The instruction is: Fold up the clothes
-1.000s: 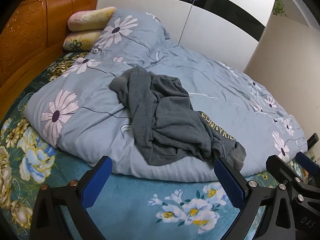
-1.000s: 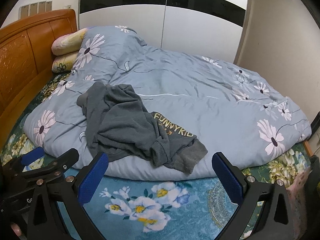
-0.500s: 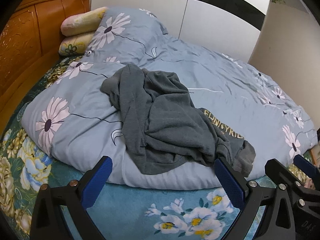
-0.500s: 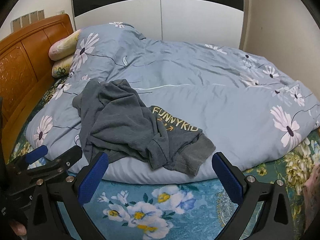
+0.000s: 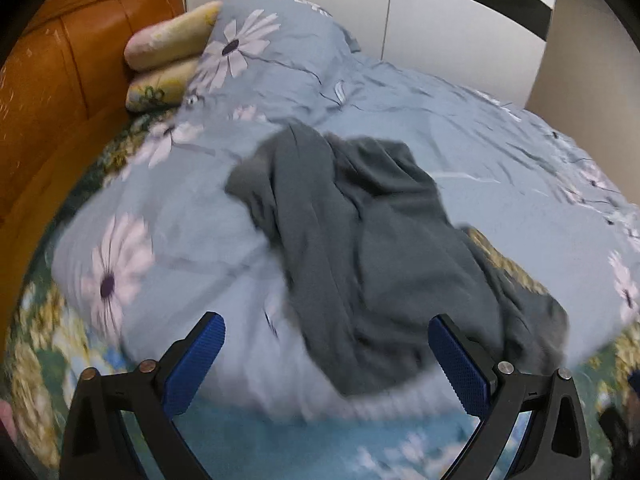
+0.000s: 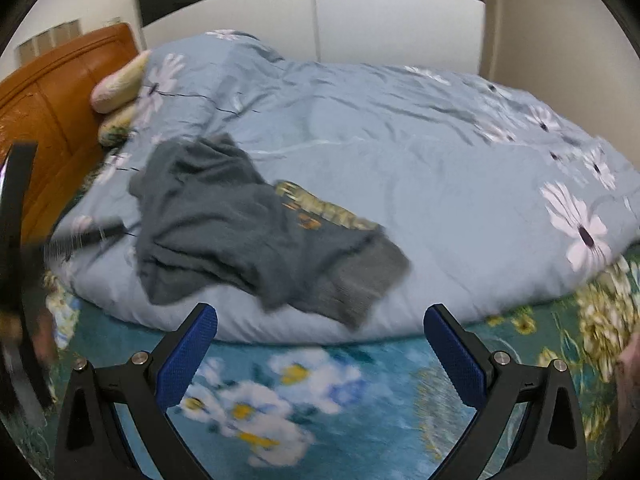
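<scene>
A crumpled dark grey sweatshirt with yellow lettering lies on a pale blue flowered duvet; it also shows in the right wrist view. My left gripper is open and empty, its blue pads just short of the sweatshirt's near hem. My right gripper is open and empty, over the floral sheet in front of the sweatshirt's ribbed cuff. The left gripper also appears blurred at the left of the right wrist view.
The duvet covers most of the bed over a teal floral sheet. An orange wooden headboard and two pillows are at the left. White wardrobe doors stand behind the bed.
Both grippers have moved forward toward the sweatshirt, which looks larger and closer. The left gripper has swung up beside the sweatshirt in the right wrist view. Both stay open.
</scene>
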Demonstrator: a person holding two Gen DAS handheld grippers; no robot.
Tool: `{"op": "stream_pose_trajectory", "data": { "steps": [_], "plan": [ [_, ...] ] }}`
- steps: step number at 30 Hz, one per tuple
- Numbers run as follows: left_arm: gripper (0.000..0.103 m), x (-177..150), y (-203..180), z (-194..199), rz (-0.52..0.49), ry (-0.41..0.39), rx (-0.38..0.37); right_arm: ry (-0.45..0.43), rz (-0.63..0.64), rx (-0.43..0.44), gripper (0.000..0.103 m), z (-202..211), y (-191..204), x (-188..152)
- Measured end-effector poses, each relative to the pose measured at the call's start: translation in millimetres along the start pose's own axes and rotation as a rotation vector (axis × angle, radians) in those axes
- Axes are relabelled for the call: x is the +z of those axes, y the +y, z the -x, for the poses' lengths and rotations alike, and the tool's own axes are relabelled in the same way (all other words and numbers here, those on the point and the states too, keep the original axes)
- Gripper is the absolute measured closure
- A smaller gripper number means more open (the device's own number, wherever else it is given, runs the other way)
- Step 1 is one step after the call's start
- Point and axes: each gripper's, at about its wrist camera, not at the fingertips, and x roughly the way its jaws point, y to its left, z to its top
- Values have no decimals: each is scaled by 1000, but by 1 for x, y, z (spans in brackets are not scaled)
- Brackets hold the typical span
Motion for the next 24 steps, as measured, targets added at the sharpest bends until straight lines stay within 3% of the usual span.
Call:
{"op": "stream_pose_trajectory", "data": {
  "steps": [4, 5, 9, 10, 11, 12, 17, 21, 24],
  "plan": [
    [2, 37, -2, -41, -14, 36, 40, 22, -81, 0, 0, 6, -32, -10],
    [9, 42, 1, -53, 15, 62, 48, 22, -88, 2, 0, 9, -36, -11],
    [54, 41, 31, -104, 238, 220, 49, 16, -92, -16, 0, 29, -53, -23],
    [58, 38, 34, -109, 268, 240, 32, 19, -90, -25, 0, 34, -58, -27],
    [72, 36, 36, -110, 299, 244, 5, 23, -88, -34, 0, 38, -62, -30],
    [93, 33, 38, -110, 329, 243, -24, 28, -87, -44, 0, 42, -66, -34],
    [97, 31, 24, -56, 336, 117, -105, 39, -108, -67, 0, 59, -77, -42],
    [98, 19, 21, 23, 288, 6, -219, -2, -102, -54, 0, 86, -73, -43],
    [98, -11, 26, 95, 236, -63, -313, -25, -104, -39, 0, 104, -68, -44]
  ]
}}
